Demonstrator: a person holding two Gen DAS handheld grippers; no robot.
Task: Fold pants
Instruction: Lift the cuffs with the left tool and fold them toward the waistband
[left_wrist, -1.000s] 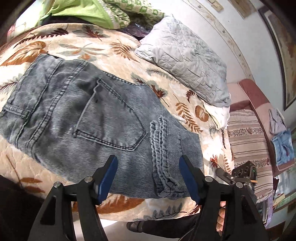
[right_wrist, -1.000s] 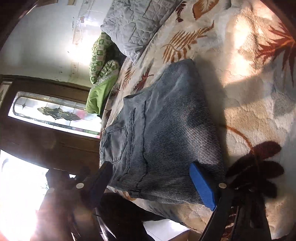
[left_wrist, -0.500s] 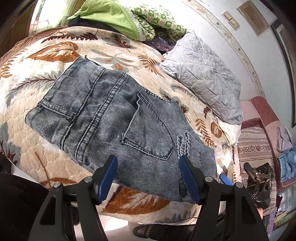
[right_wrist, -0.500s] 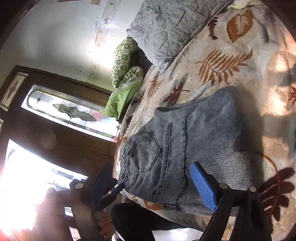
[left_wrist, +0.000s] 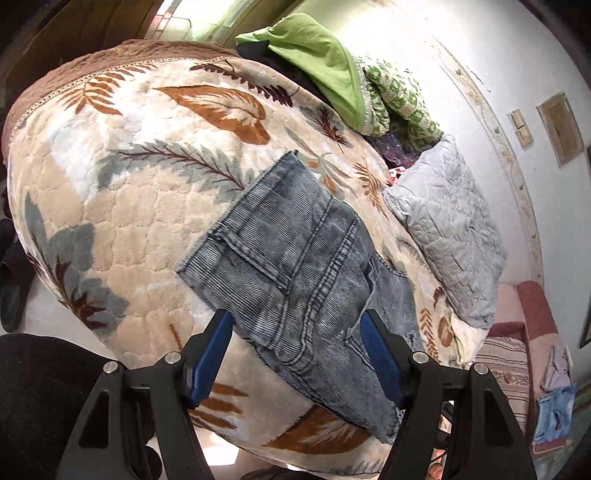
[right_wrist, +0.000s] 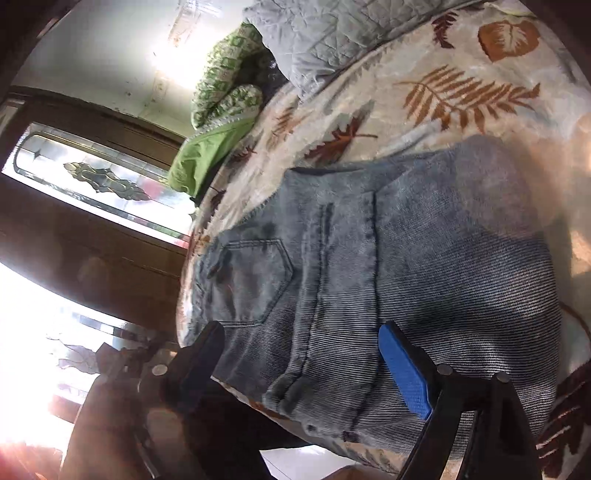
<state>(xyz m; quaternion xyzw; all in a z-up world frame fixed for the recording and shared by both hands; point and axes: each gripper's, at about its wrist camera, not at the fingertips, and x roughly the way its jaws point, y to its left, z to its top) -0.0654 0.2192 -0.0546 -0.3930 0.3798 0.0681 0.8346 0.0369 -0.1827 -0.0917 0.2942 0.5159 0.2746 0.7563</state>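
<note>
Grey-blue jeans (left_wrist: 306, 266) lie folded in a compact rectangle on the leaf-patterned blanket (left_wrist: 129, 206), near the bed's front edge. My left gripper (left_wrist: 295, 321) hovers over the near edge of the jeans. Its blue-padded jaws are opening, with denim showing behind the gap but nothing pressed between the pads. In the right wrist view the jeans (right_wrist: 406, 258) show a back pocket and seams. My right gripper (right_wrist: 301, 332) stands wide open above their near edge and holds nothing.
A grey quilted pillow (left_wrist: 450, 229) lies beyond the jeans near the wall. A green cloth and patterned bedding (left_wrist: 325, 62) are piled at the bed's far end. A couch with striped cloth (left_wrist: 506, 369) stands on the right. A dark wooden door with glass (right_wrist: 92, 181) is on the left.
Both grippers have swung sideways along the bed's edge, so the jeans look farther off in the left wrist view and nearer in the right one. The jeans have not moved.
</note>
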